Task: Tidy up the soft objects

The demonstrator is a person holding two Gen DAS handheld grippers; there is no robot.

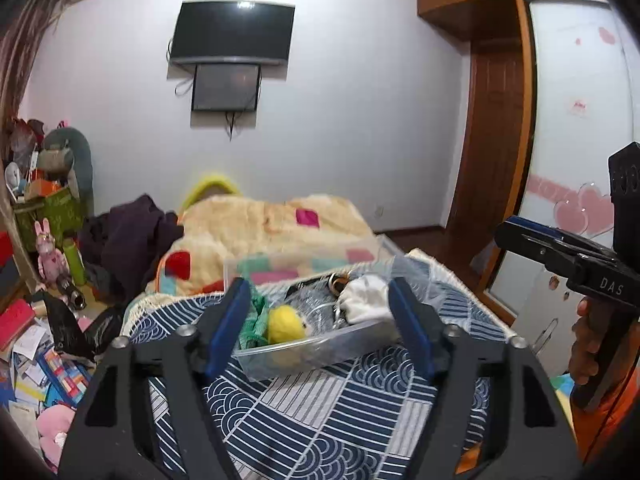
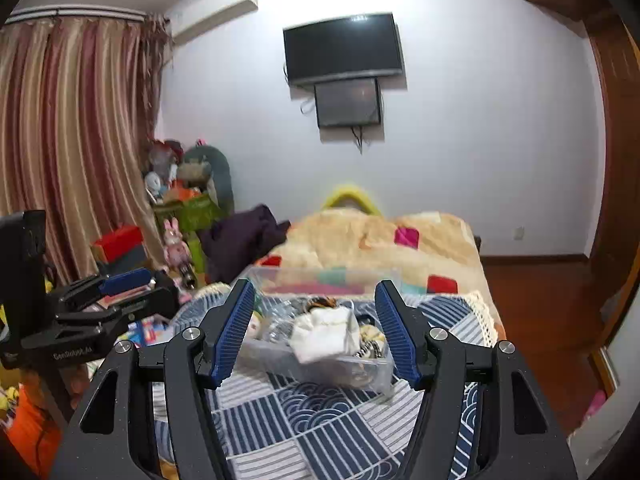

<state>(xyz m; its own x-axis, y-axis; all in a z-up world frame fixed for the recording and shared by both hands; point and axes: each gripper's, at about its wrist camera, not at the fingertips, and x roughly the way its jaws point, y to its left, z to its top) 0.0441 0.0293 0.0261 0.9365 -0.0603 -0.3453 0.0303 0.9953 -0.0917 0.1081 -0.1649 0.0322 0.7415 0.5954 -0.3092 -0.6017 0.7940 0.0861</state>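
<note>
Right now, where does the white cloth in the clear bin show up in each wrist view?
Left wrist view: the white cloth lies at the right end of the clear bin, beside the right finger of the left gripper.
Right wrist view: the cloth sits mid-bin, centred between the fingers of the right gripper.
Shared landmark: the wall-mounted TV above the bed.

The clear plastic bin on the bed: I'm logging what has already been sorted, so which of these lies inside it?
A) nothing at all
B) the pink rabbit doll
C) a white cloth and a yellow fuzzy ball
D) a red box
C: in the left wrist view the clear plastic bin holds a white cloth and a yellow fuzzy ball, while both claws hang open short of it, holding nothing.
</note>
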